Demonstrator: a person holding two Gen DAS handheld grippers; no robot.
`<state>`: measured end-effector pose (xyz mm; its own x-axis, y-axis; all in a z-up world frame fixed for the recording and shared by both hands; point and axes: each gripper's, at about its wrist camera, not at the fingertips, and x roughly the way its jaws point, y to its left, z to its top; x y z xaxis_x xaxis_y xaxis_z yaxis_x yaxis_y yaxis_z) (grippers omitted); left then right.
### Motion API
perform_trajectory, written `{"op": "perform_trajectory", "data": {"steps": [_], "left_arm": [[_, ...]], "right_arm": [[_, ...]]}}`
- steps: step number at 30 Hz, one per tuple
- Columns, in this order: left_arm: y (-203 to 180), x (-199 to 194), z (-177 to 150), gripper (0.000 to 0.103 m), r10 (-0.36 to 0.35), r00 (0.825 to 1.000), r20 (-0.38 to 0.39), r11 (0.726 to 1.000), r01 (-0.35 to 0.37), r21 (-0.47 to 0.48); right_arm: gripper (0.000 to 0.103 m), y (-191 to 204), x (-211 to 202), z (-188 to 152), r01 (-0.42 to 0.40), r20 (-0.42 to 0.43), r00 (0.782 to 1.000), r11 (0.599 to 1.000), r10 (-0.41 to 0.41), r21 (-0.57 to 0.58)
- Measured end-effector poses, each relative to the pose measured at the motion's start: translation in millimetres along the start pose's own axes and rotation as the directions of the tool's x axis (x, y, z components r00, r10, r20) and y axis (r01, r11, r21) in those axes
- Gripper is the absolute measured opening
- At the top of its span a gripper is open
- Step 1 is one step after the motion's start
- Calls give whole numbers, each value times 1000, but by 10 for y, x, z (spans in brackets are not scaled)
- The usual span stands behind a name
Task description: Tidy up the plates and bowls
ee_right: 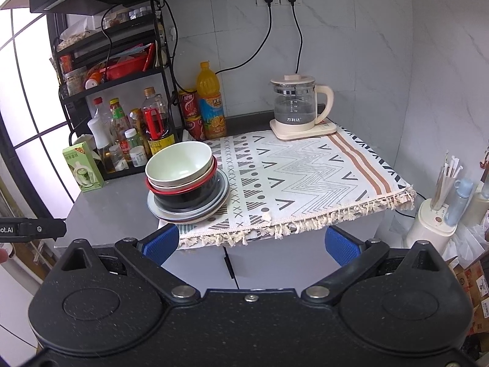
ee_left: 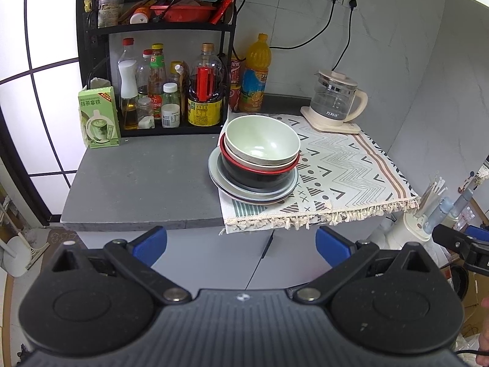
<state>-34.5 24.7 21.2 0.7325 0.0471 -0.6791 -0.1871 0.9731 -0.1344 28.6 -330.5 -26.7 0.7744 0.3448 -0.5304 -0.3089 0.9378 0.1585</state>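
Green bowl tops the stacked bowls and plates; both grippers' fingers spread wide, empty.

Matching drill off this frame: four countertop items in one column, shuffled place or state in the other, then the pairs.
1. green bowl
2. glass kettle
3. green carton
4. orange juice bottle

A. on a cream base at the back of the patterned cloth
B. top of the stack of bowls and plates
C. on bare grey counter, left of the stack
D. against the wall, beside red cans

Pairs: 1-B, 2-A, 3-C, 4-D
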Motion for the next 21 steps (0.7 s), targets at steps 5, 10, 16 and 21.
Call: {"op": "perform_trajectory", "data": {"steps": [5, 10, 16, 21], "left_arm": [[5, 16, 18, 102, 3, 1000, -6, 1000, -4, -5], [-4, 24, 14, 102, 1, 1000, -8, 1000, -1, -2], [-42, 28, 10, 102, 0, 1000, -9, 1000, 0, 1], [-78, 30, 15, 102, -1, 1000, -8, 1000, 1, 4]], "right_arm": [[103, 2, 19, 8, -2, -6, 1000, 1000, 2, 5], [103, -2, 25, 8, 0, -10, 1000, 1000, 0, 6], [103, -23, 41, 9, 0, -19, 1000, 1000, 0, 6], [103, -23, 62, 8, -5, -23, 1000, 1000, 5, 4]]}}
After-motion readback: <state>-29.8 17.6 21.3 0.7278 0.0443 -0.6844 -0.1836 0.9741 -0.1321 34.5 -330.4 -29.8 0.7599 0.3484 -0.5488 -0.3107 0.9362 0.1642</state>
